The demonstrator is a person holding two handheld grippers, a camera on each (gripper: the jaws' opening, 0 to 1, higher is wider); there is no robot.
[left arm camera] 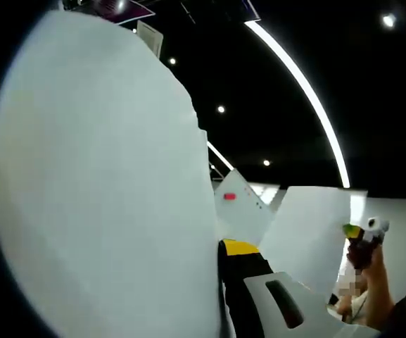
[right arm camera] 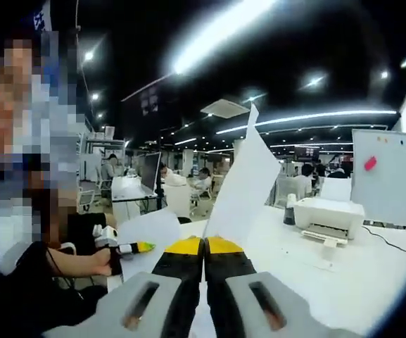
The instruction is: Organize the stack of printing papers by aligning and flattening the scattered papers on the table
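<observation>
Papers (right arm camera: 241,184) upright — right gripper (right arm camera: 204,246) pinching them; left gripper (left arm camera: 225,248) clamps sheet edge.

Paper sheets (left arm camera: 97,183) look thin, matt white, smooth, no creases; one edge-on sheet (right arm camera: 241,186) held at 12 o'clock off the right gripper (right arm camera: 204,246). Gripper shells: matt grey plastic w/ glossy yellow tips, black mid-sections. Table (right arm camera: 350,274) smooth white, slight sheen. Printer (right arm camera: 327,215) at 2 o'clock: white plastic, satin.

I'm in an open-plan office: ahead of my right tongs sit a printer (right arm camera: 327,215), a whiteboard (right arm camera: 389,176) (right of it), desk monitors (right arm camera: 150,171) and seated people (right arm camera: 204,180).
</observation>
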